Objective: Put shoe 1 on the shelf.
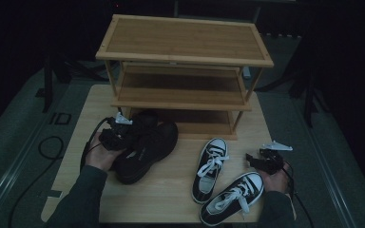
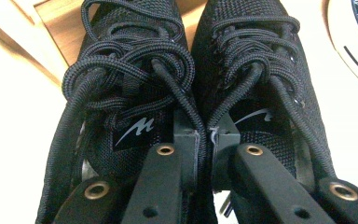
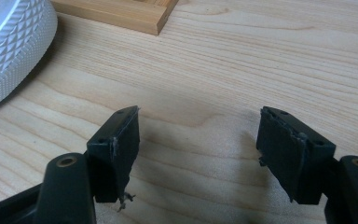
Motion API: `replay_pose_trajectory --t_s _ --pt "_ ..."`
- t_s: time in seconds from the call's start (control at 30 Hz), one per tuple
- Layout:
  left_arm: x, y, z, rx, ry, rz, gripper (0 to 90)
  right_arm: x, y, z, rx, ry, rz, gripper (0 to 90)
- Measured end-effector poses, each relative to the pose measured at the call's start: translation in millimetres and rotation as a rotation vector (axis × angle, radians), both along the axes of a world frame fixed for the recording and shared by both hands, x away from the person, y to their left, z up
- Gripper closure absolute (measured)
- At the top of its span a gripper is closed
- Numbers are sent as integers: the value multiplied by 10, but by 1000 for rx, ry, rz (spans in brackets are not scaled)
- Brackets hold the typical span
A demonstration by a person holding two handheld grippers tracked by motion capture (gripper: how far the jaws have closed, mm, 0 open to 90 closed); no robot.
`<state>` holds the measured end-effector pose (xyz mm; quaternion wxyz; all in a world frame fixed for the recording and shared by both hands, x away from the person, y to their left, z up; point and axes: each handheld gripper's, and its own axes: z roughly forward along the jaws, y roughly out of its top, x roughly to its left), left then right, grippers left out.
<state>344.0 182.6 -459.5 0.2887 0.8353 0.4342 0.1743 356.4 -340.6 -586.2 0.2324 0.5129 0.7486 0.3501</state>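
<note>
black shoes (image 2: 186, 70): we see matt woven mesh cloth uppers, with thick braided rope-like laces and a smooth pale printed logo on each tongue.
left gripper (image 2: 206, 135): matt black plastic jaws, we think, with small brass-coloured metal eyelets.
right gripper (image 3: 198, 149): matt black pads, slightly frayed at the edges.
table (image 3: 242, 60): pale wood, smooth, with clear grain lines.
shoe rack (image 1: 183, 42): warmer honey-toned wood, smooth with a light sheen.
sneakers (image 1: 223, 178): dark cloth, probably canvas; white laces and a white rubber toe cap with a diamond-knurled texture.
</note>
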Motion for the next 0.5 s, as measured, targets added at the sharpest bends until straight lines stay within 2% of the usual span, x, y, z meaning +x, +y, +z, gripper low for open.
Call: replay_pose_trajectory --t_s 0.17,0.5 --pt "46 -56 0 10 -7 3 851 0 0 0 0 0 0 294" --pt "183 -161 -14 4 -6 8 851 0 0 0 2 0 0 293"
